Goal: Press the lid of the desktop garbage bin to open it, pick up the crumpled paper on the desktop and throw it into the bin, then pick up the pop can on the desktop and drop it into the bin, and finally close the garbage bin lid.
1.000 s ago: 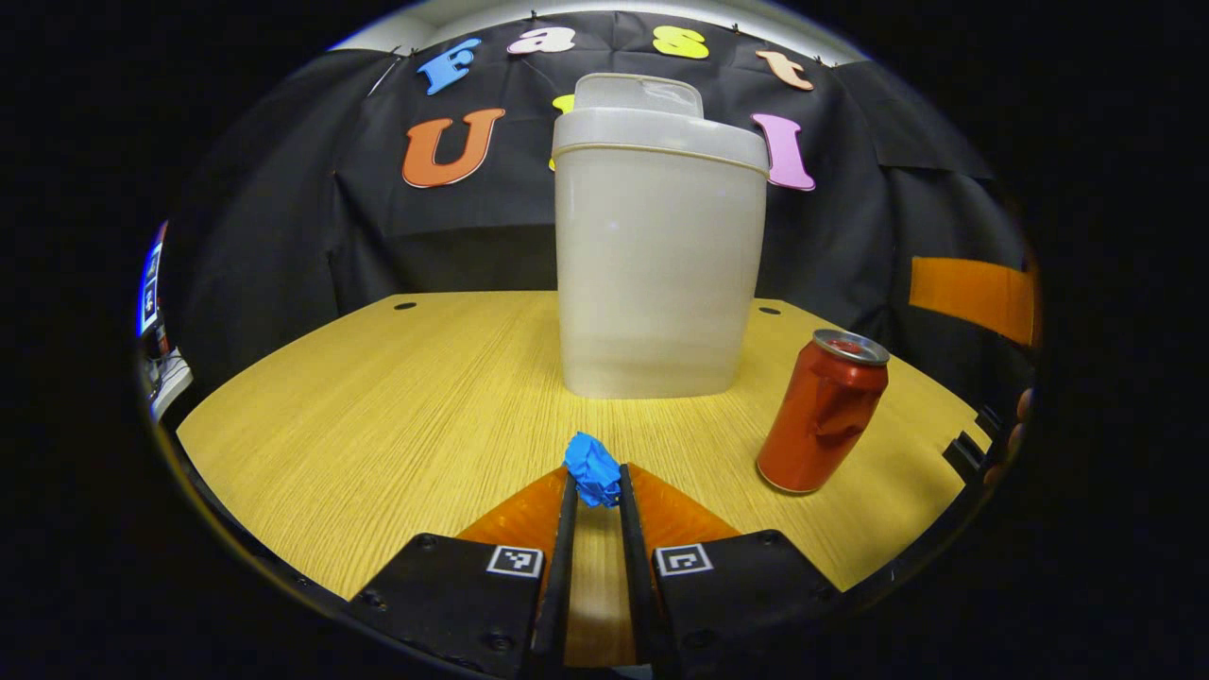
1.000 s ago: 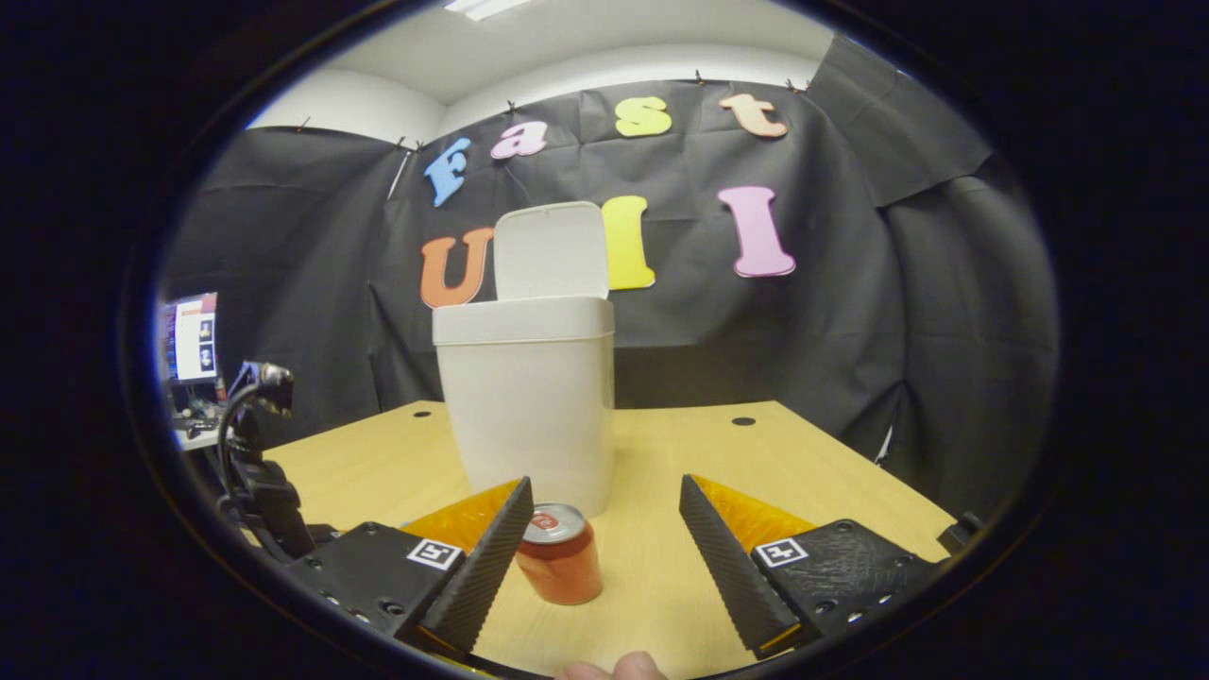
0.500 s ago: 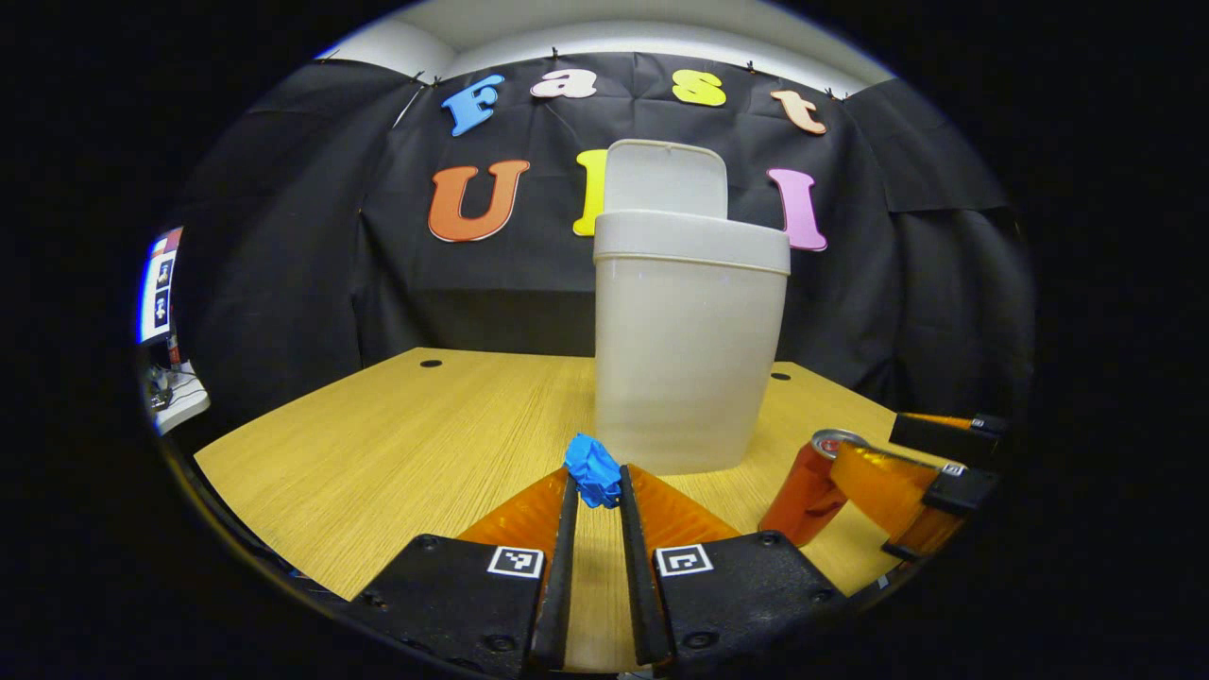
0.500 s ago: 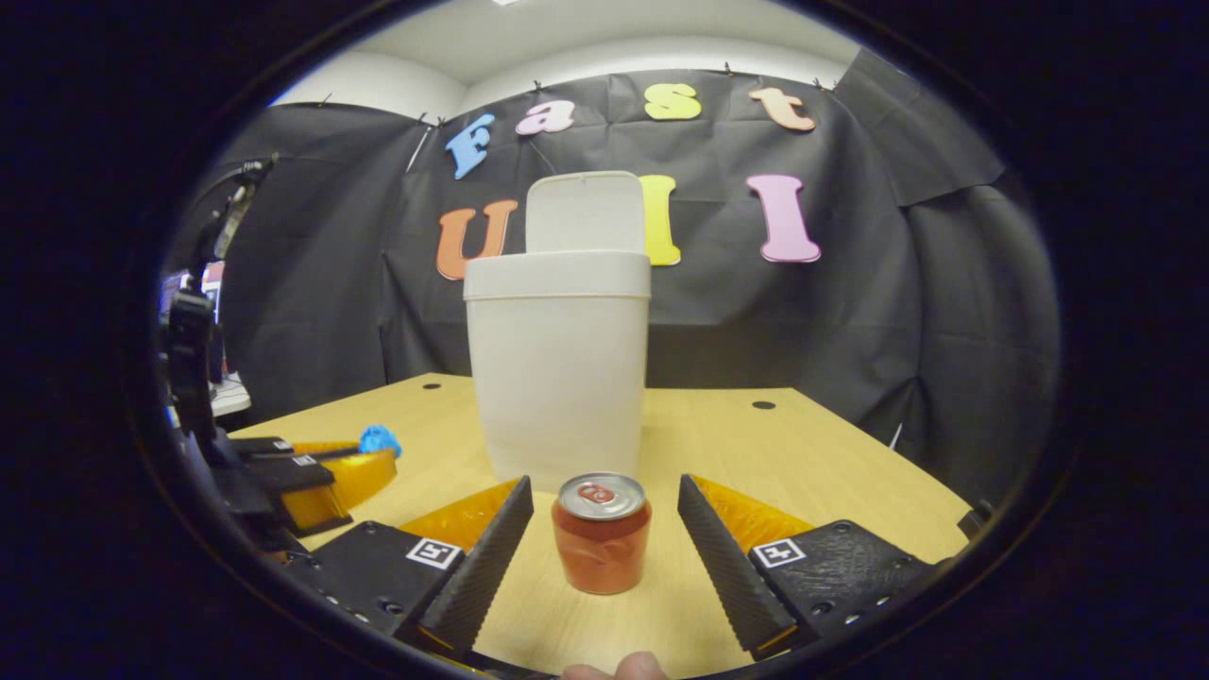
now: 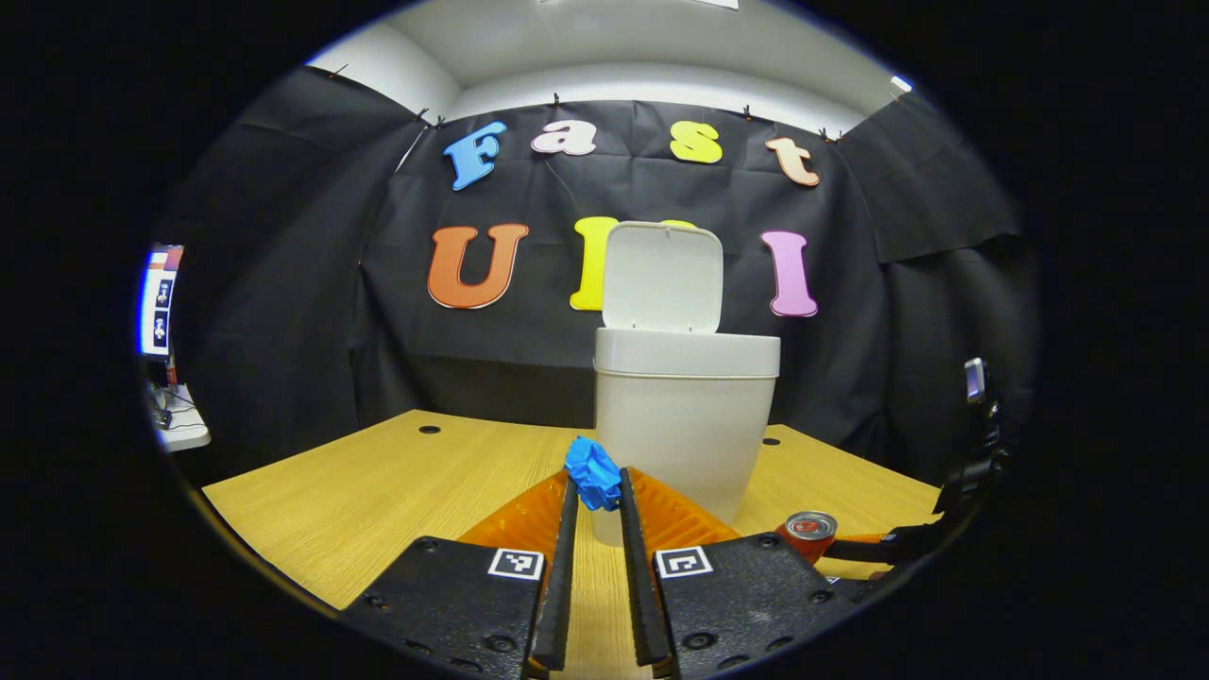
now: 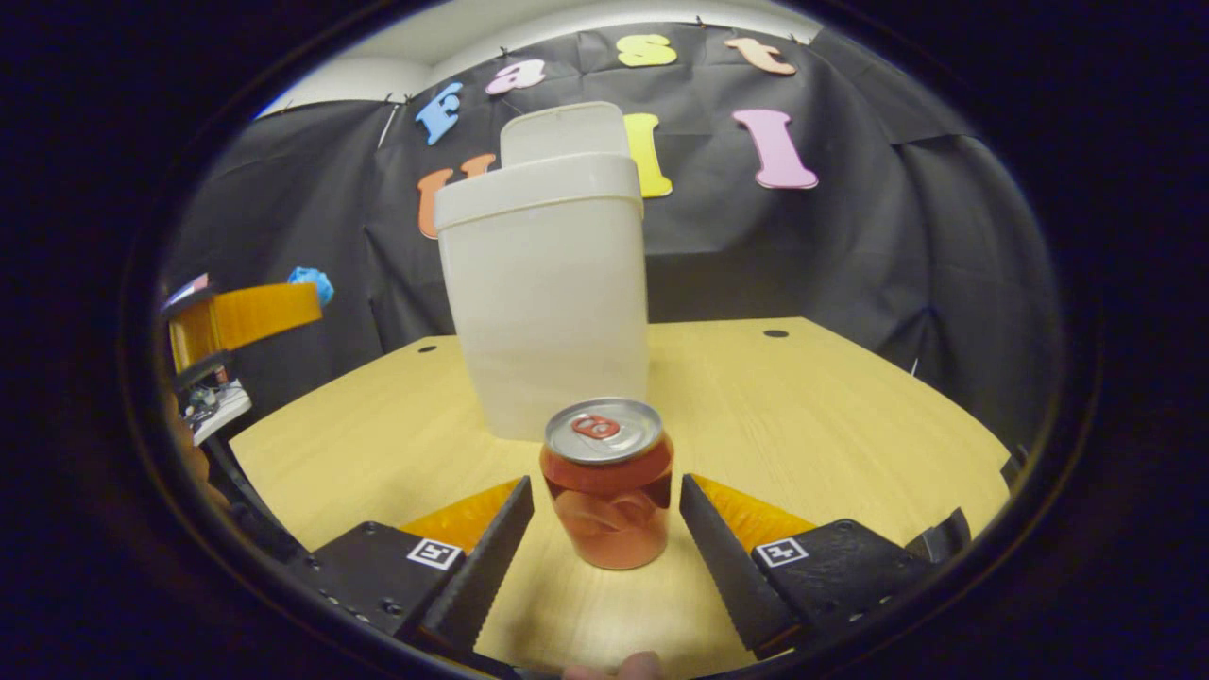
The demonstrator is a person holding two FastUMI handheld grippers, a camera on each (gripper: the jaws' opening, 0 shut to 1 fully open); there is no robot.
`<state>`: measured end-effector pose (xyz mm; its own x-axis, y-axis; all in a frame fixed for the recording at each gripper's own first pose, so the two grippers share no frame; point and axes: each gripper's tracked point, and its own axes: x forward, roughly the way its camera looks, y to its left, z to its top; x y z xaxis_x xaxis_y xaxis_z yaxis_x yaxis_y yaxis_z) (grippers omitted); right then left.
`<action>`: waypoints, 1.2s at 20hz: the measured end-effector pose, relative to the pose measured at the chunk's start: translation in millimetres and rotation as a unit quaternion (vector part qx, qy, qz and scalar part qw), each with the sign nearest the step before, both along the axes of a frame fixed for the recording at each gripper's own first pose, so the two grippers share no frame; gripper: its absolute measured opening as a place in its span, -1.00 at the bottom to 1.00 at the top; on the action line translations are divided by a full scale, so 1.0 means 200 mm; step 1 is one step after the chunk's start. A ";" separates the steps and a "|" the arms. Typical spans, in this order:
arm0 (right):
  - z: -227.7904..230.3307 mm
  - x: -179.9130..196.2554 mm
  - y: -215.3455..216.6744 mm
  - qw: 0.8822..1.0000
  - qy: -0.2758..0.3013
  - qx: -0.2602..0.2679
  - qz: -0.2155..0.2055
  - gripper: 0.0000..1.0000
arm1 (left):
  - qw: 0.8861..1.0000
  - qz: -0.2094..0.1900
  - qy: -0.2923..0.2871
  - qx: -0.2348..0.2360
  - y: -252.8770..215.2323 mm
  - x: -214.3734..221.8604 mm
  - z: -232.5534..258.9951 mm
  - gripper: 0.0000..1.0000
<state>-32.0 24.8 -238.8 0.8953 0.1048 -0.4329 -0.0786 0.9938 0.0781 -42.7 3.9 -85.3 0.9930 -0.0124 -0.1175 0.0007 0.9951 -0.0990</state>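
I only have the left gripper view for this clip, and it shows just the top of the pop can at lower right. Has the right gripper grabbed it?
Observer: No. The right gripper is open, with one finger on each side of the pop can, neither visibly pressing.
Operator: Is the can upright?
Observer: Yes, it stands on the table, and its side is dented.
Operator: How high is my left gripper?
Observer: The right gripper view shows the left gripper raised well off the table beside the garbage bin, with the crumpled paper at its tip.
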 end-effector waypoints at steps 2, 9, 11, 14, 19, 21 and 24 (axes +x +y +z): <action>-0.05 0.01 0.00 1.000 0.019 0.002 -0.004 0.92 | 1.000 0.003 -0.011 0.009 0.02 0.02 0.04 -0.42; -0.14 0.03 0.04 0.997 0.067 -0.023 -0.001 0.92 | 1.000 -0.017 -0.025 -0.004 -0.04 0.11 0.14 -0.43; -0.16 0.02 0.03 0.996 0.084 -0.018 -0.007 0.92 | 0.999 -0.020 -0.030 0.003 -0.05 0.13 0.16 -0.43; -0.15 0.04 0.01 0.996 0.090 0.006 -0.021 0.87 | 0.999 -0.028 -0.035 0.003 -0.09 0.18 0.20 -0.42; -0.09 0.04 -0.03 0.995 0.078 0.051 -0.039 0.62 | 0.998 -0.044 -0.041 -0.001 -0.19 0.24 0.24 -0.43; -0.03 0.03 -0.09 0.996 0.062 0.043 -0.044 0.62 | 0.998 -0.053 -0.043 -0.004 -0.24 0.25 0.26 -0.42; 0.07 0.00 -0.16 0.998 0.040 0.020 -0.047 0.62 | 0.997 -0.061 -0.041 -0.009 -0.30 0.27 0.28 -0.42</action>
